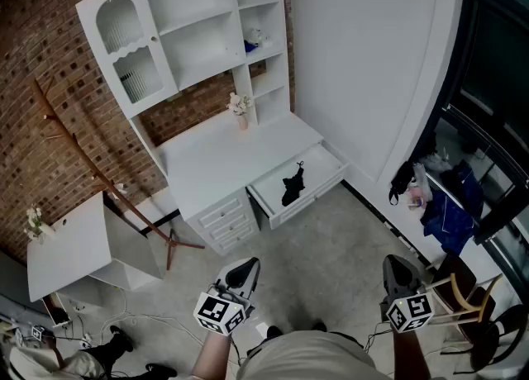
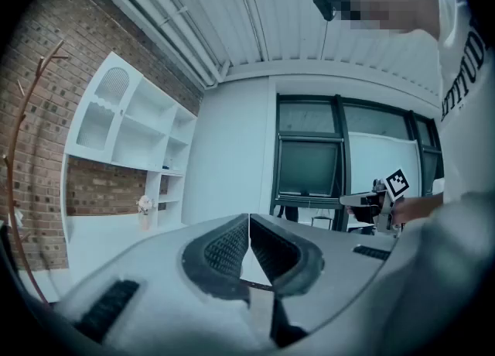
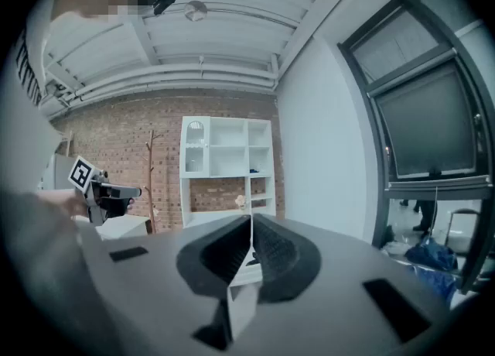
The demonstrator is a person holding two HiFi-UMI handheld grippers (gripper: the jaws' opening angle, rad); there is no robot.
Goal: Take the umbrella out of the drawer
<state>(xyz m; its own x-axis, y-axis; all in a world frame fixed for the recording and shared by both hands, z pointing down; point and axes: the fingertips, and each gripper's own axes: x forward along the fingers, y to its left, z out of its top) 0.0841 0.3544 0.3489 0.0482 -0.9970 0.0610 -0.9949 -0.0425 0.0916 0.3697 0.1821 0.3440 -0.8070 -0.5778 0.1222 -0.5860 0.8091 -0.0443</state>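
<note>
The left claw is pressed together, pad tips meeting with nothing between them. The right claw is closed the same way and is also empty. Both are held low in front of the person, over the bare floor, well apart from the furniture.

Beyond them, a white drawer stands pulled open under the right end of the white tabletop. The umbrella lies inside it, left of the drawer's middle. It is small, black, folded into a short bundle, with a thin bit sticking out at its far end.

A small vase of flowers stands on the tabletop below a white shelf unit, against a brick wall.
</note>
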